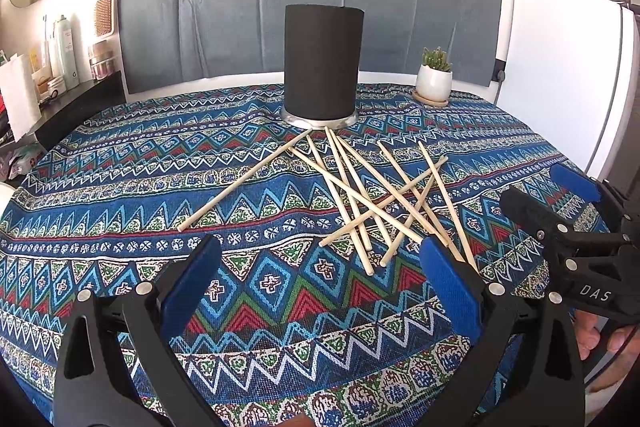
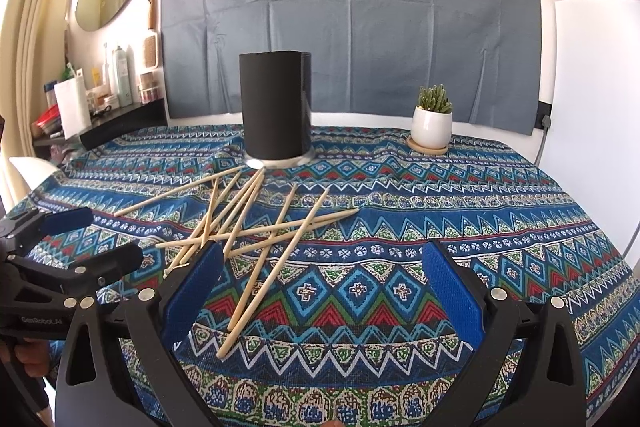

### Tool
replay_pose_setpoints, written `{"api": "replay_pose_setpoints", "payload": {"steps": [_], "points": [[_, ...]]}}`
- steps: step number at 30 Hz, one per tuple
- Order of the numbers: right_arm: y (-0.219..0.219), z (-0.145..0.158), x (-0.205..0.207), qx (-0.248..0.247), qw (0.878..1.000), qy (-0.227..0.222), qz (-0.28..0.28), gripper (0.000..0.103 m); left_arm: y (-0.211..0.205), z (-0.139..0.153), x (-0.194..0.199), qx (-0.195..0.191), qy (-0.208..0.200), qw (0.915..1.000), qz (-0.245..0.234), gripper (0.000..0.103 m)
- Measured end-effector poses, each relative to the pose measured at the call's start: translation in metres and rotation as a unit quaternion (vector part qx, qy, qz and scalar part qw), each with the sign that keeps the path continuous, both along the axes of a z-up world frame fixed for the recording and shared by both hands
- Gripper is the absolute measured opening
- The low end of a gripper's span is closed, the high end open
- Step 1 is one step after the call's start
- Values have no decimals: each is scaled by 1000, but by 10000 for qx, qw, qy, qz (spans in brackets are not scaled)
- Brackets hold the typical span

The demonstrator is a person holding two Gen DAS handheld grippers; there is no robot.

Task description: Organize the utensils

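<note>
Lying crossed at frame centre, every chopstick (image 1: 360, 195) awaits the black holder (image 1: 323, 61); both the left tool (image 1: 320, 267) and right tool (image 2: 322, 271) gape empty.

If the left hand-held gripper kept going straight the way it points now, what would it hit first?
Probably the patterned tablecloth, since the open left hand-held gripper tilts slightly down. The pile of chopsticks lies just to its right, and the black holder stands beyond. Depth is unclear.

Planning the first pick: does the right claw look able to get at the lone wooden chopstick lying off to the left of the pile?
Probably not easily: the lone wooden chopstick lies beyond the crossed chopstick pile, and the open left claw sits nearer.
</note>
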State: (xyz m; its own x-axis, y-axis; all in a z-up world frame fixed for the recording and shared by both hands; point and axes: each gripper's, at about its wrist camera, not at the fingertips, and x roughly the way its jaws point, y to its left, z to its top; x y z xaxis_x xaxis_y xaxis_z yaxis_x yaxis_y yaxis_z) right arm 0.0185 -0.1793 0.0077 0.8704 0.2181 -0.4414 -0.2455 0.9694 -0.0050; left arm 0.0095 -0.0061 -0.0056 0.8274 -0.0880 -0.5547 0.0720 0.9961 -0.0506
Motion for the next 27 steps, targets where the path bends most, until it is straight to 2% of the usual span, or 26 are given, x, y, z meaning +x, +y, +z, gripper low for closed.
{"api": "replay_pose_setpoints", "payload": {"steps": [3,6,9,15,20,27], "points": [[0,-1,4,-15,9999,120,34,95,5,0,4,-179,135,9997,-58,97],[1,-2,11,-17,9988,400,278,95,8,-1,7,-189,261,9995,-56,97],[0,-4,17,7,9973,639,361,95,11,0,12,-30,426,9991,-45,97],[-2,-1,36,-471,9934,1024,215,95,30,11,27,334,755,9966,58,97],[7,1,60,-896,9831,1576,250,95,50,19,55,464,1302,9904,-75,97],[16,-5,93,-901,9665,2385,289,95,54,26,99,973,1848,9768,-482,97]]}}
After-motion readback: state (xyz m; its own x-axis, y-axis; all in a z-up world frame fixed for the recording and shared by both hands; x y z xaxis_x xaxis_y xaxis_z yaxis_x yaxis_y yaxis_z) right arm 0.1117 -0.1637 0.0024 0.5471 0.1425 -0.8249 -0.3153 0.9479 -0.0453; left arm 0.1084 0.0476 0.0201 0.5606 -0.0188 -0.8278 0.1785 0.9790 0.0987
